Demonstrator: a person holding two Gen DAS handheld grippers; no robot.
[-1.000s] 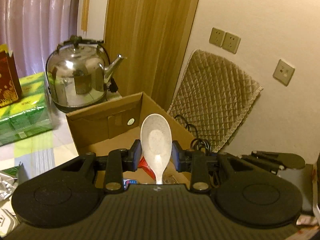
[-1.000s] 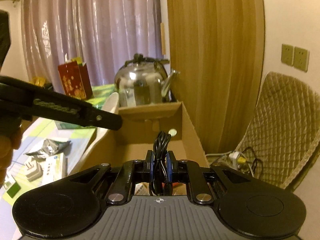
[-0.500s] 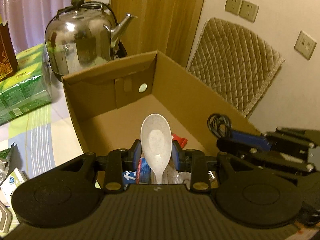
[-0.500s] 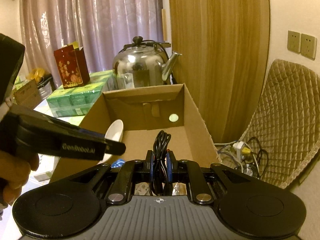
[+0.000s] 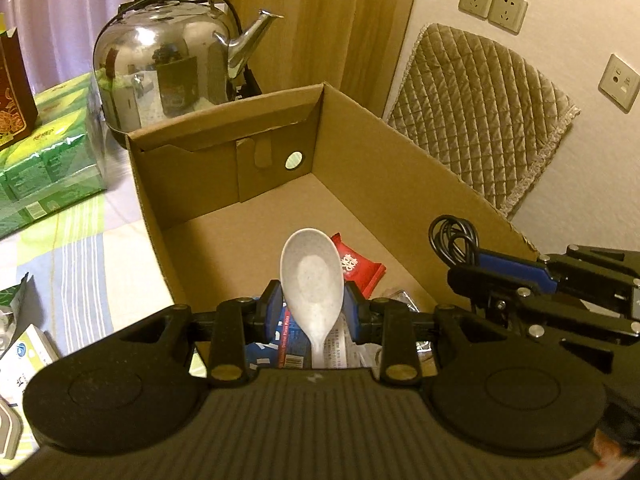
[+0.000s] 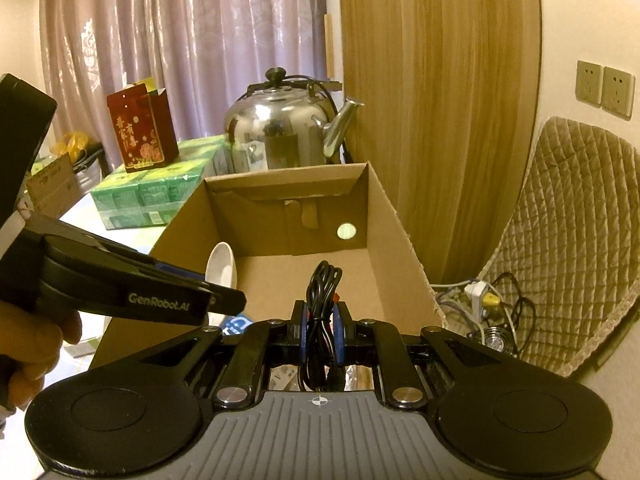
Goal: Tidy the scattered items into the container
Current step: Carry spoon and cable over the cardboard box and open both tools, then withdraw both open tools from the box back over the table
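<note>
In the left wrist view, the left gripper (image 5: 312, 306) is clenched on a white spoon (image 5: 313, 280), bowl pointing forward, held over the open cardboard box (image 5: 400, 172). On the box floor below lie a red packet (image 5: 360, 268) and a blue packet (image 5: 292, 340) (partly hidden by the fingers). The right gripper (image 5: 464, 268) reaches in from the right, over the box wall. A steel kettle (image 5: 168, 52) stands behind the box on the desk (image 5: 80, 240).

In the right wrist view, the right gripper (image 6: 319, 330) grasps a coiled black cable (image 6: 322, 300) above the box's near end. The left gripper (image 6: 236, 306) enters from the left with the spoon (image 6: 221, 270) inside the box.
</note>
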